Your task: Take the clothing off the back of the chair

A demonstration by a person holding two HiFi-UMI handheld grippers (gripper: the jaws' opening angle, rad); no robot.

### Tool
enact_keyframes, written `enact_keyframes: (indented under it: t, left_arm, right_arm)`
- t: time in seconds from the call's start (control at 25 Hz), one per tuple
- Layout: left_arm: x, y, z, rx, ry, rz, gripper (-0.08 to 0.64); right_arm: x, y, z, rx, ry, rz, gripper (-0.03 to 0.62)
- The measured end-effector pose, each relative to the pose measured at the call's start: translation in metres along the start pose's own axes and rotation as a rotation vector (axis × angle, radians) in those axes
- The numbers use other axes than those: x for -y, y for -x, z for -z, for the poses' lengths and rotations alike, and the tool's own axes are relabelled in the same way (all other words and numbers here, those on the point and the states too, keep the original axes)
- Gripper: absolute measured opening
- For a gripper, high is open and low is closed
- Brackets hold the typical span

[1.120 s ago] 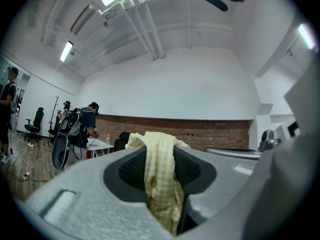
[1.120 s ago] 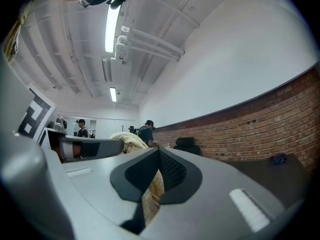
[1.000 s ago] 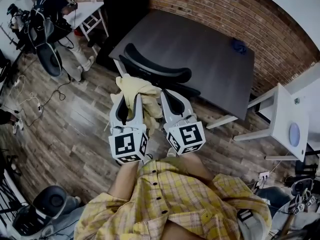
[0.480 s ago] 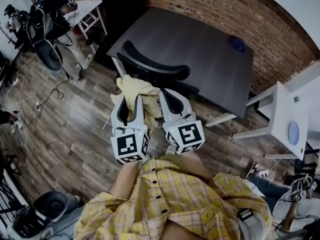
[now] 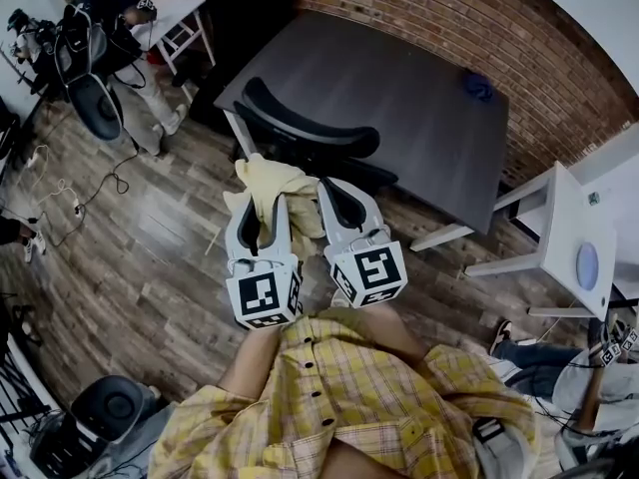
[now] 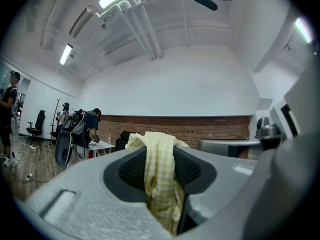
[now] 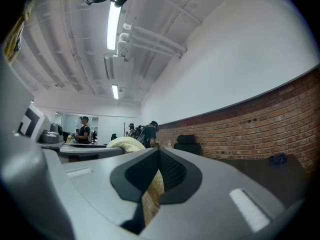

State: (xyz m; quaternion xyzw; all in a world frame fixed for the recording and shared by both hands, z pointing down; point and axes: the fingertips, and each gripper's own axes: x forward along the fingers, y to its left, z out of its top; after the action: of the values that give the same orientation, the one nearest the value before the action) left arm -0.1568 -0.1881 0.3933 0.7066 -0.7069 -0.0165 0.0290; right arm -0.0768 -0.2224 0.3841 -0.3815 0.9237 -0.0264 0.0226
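- one yellow checked garment (image 5: 272, 180) hangs bunched between the two grippers, apparently clear of the chair back (image 5: 305, 133) and just in front of it.
- judgement: grip firmly on both sides and draw it level, away from the chair, so no hanging cloth snags.
- left gripper (image 5: 262, 208): jaws part-closed, clamped on a thick fold of the garment.
- right gripper (image 5: 335, 188): jaws almost together, pinching a thin edge of it.

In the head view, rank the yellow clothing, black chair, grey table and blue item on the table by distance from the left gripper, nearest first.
1. yellow clothing, clamped in the left gripper.
2. black chair, just beyond the clothing.
3. grey table, behind the chair.
4. blue item, on the table's far right.
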Motion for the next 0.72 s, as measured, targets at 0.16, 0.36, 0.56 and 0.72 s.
enact_keyframes:
  t: [0.16, 0.36, 0.56, 0.72]
  left_arm:
    - [0.0001, 0.0014, 0.0015, -0.001, -0.003, -0.006, 0.149]
    - [-0.0001, 0.0017, 0.0003, 0.001, -0.005, -0.008, 0.149]
    - [0.0003, 0.0049, 0.0007, 0.001, -0.013, -0.01, 0.149]
    - [-0.0008, 0.0064, 0.0024, 0.003, -0.018, -0.014, 0.149]
  right_arm:
    - [0.0012, 0.002, 0.0002, 0.0, -0.001, 0.004, -0.001]
    - [-0.0007, 0.0017, 0.0, 0.001, -0.007, 0.003, -0.002]
    - [-0.0033, 0.0034, 0.0004, 0.005, -0.012, -0.001, -0.001]
    - [-0.0023, 0.0038, 0.0025, 0.007, -0.015, 0.0, -0.002]
